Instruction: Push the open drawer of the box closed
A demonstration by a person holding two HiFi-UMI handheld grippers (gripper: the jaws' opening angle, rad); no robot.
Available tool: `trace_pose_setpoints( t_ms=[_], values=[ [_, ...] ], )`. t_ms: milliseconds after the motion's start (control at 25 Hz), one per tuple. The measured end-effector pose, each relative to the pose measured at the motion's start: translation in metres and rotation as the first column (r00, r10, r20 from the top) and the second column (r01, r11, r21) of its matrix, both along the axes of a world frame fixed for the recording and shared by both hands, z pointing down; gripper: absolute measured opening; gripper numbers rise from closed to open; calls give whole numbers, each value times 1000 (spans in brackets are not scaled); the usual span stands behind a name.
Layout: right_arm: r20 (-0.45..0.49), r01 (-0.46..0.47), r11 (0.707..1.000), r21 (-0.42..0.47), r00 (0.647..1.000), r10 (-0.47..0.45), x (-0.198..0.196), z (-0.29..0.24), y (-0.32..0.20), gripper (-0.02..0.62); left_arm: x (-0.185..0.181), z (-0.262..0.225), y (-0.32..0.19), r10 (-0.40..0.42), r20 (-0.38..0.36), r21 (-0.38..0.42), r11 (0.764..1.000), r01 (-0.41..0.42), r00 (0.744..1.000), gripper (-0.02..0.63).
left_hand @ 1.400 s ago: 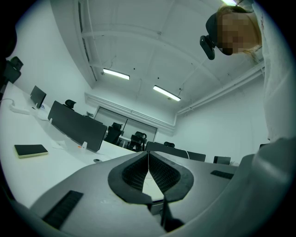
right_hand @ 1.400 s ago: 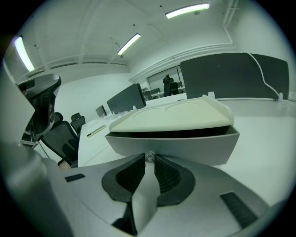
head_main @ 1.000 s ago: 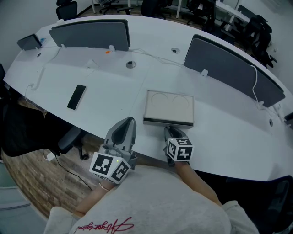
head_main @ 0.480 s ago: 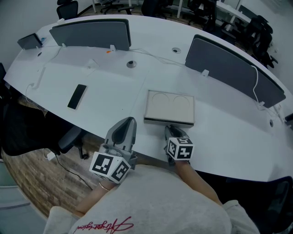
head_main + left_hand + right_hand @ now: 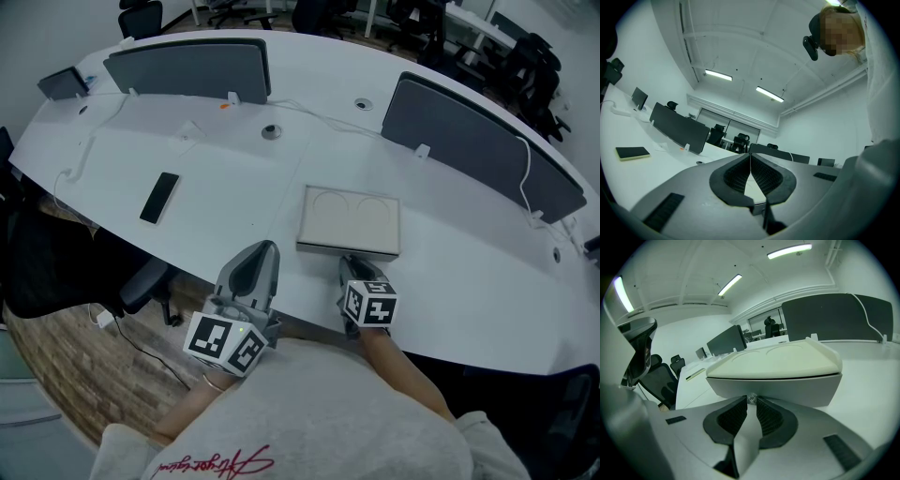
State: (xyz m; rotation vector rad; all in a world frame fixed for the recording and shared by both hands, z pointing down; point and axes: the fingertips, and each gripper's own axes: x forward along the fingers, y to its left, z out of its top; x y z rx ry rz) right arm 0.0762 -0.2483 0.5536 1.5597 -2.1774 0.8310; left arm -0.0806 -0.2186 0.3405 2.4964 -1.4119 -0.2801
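One box [image 5: 349, 222], two tongs: left tongs [image 5: 750, 154] pressed together empty, right tongs [image 5: 751, 402] pinching its one knob [image 5: 752, 398].

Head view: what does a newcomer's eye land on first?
The beige box on the white desk, with the right gripper at its front, jaws closed on the small knob of its drawer. The left gripper is shut at the near edge; a black phone lies far left.

Matt plastic box [image 5: 349, 221], glossy knob [image 5: 751, 399]
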Motion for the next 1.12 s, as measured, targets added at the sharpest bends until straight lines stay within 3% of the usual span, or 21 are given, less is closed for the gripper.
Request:
trace_pose_setpoints(
  t_ms=[1120],
  values=[
    [-33,22,1000,20,999,-21,-5,-5,2,86,-5,-1,9,-9,14,-7,1000,10,1000,18]
  ],
)
